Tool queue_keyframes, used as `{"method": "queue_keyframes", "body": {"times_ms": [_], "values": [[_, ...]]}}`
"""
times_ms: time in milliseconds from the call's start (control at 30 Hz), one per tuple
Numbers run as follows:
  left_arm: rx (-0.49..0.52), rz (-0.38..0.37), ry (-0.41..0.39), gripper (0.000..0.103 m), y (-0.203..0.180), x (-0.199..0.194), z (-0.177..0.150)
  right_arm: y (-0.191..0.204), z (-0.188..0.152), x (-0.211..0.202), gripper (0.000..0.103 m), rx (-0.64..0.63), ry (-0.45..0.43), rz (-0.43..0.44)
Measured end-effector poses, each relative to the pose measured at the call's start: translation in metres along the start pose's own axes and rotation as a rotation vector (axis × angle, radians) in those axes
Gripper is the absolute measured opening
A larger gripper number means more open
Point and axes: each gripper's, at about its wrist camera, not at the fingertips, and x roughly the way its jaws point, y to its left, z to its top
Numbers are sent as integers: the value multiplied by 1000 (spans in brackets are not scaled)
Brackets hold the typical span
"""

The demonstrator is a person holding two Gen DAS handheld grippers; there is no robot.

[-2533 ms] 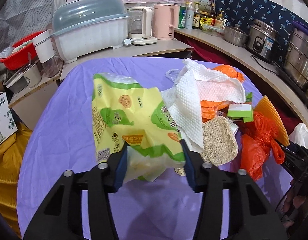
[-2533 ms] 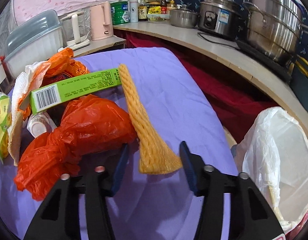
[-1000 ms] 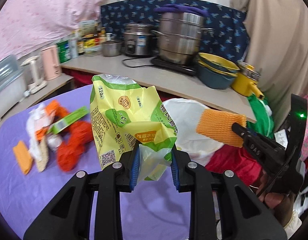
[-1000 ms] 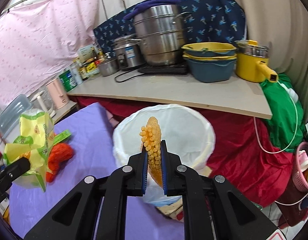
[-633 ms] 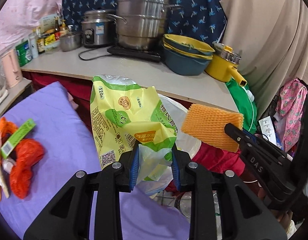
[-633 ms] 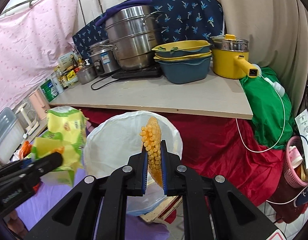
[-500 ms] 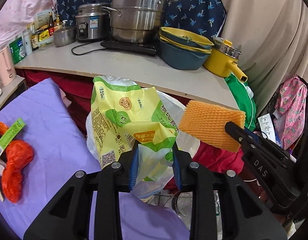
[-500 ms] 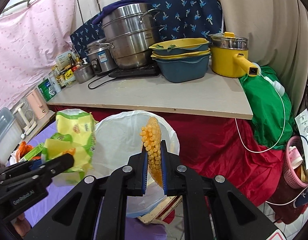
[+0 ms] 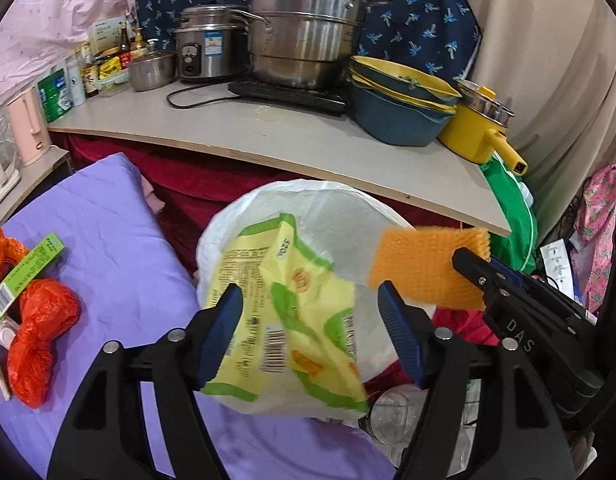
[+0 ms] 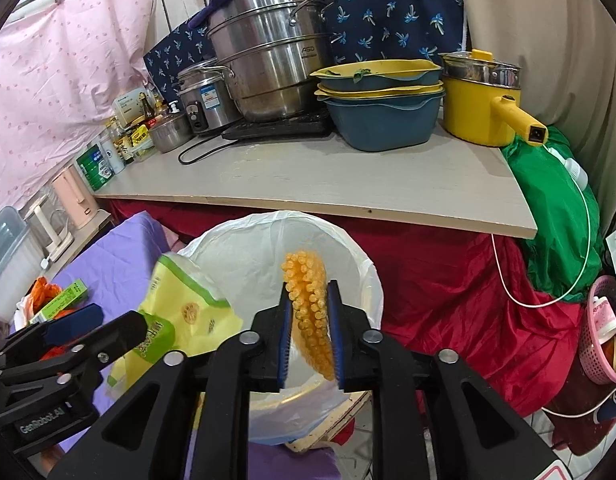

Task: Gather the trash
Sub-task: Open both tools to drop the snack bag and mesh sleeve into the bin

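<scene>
The yellow-and-green snack bag (image 9: 284, 312) hung tilted and blurred over the mouth of the white-lined trash bin (image 9: 348, 204), loose between the blue pads of my left hand-held gripper (image 9: 310, 332). Those jaws were opening and stood wide, with neither pad pressing on the bag. From the right wrist view the same bag (image 10: 188, 312) showed at the bin's (image 10: 360, 264) left rim, just beyond the left hand-held gripper (image 10: 88, 328).

My right hand-held gripper (image 10: 310, 340) was above the bin too, with the orange foam net (image 10: 310, 312) standing upright between its pads. Its jaws were opening, yet the gap was narrow and the net filled it, so I took the pads to be touching it on both sides. In the left wrist view the net (image 9: 424, 264) stuck out from the right hand-held gripper (image 9: 468, 264) over the bin's right edge.

On the table under its purple cloth (image 9: 96, 232), to the left of the bin, lay a crumpled red plastic bag (image 9: 36, 332) and a green box (image 9: 24, 276) beside it. Behind the bin ran a wooden counter (image 9: 308, 140) carrying a steel steamer pot (image 9: 308, 36), stacked blue and yellow basins (image 9: 400, 100) and a yellow pot (image 9: 480, 132).
</scene>
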Motion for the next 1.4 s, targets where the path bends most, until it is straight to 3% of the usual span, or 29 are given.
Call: {"method": "queue_keyframes", "body": {"times_ms": [267,467,633,867,1067,1200,1400], "values": [[-61,61,-16,76,29,-13,-4,16,2,-1,42,-25,-13,21],[-95,80,-30,77,49,-33,-14,16,-4,-13,44,-19,-16,26],[-103,97,-16,77,58,-53,-40,14,-16,-27,44,-24,-15,28],[-60,117,80,77,43,-24,-75,6,-32,-36,46,-6,-2,20],[-7,120,75,75,13,8,-51,-3,-32,-41,46,1,-2,11],[-20,88,10,75,1,-6,-28,-9,-30,-47,47,11,-16,8],[-30,98,-1,75,5,-22,-34,-9,-30,-48,49,8,-15,17]]}}
